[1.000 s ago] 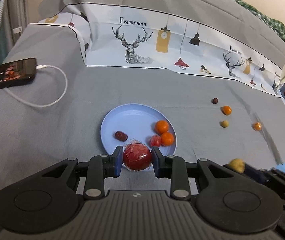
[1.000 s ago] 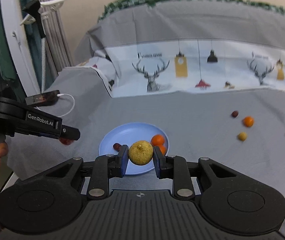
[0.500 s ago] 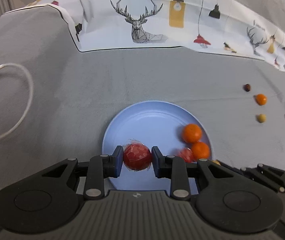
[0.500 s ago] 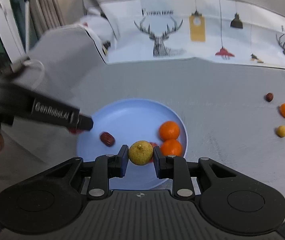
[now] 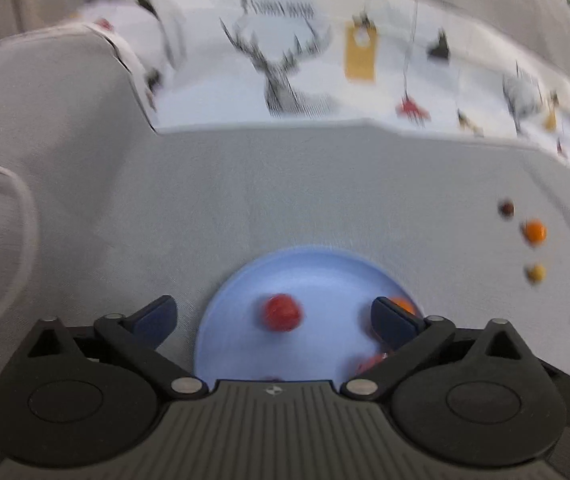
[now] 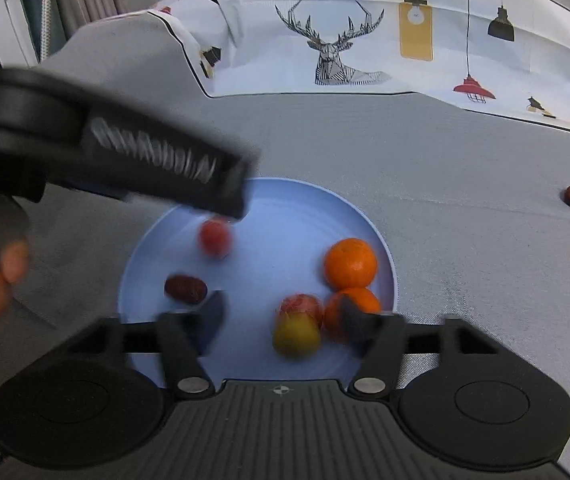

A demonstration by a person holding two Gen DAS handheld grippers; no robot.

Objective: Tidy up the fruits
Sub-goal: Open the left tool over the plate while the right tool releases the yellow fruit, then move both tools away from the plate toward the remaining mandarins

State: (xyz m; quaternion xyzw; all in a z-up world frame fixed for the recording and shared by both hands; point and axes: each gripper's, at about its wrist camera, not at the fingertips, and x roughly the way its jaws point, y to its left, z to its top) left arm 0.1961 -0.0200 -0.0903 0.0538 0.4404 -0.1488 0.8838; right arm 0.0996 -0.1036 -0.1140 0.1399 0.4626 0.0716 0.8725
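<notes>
Both claws had just sprung wide: left gripper (image 5: 273,314) freed the round red fruit (image 5: 283,313), right gripper (image 6: 281,316) the yellow-green fruit (image 6: 296,336), onto the pale blue plate (image 6: 285,208) beside two glossy oranges (image 6: 350,263).

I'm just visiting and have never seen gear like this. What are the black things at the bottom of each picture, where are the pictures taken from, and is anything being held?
No robot here: a person holds a hand tool with two fingers in each hand, and each tool carries a camera looking along its fingers. So the black shape low in each picture is the tool itself.

The left gripper and right gripper both hang over a blue plate on a grey cloth. Both jaws have just been opening, and nothing is held now: the red fruit and the yellow fruit lie loose on the plate, beside two oranges and a dark date. A few small fruits wait on the cloth.
</notes>
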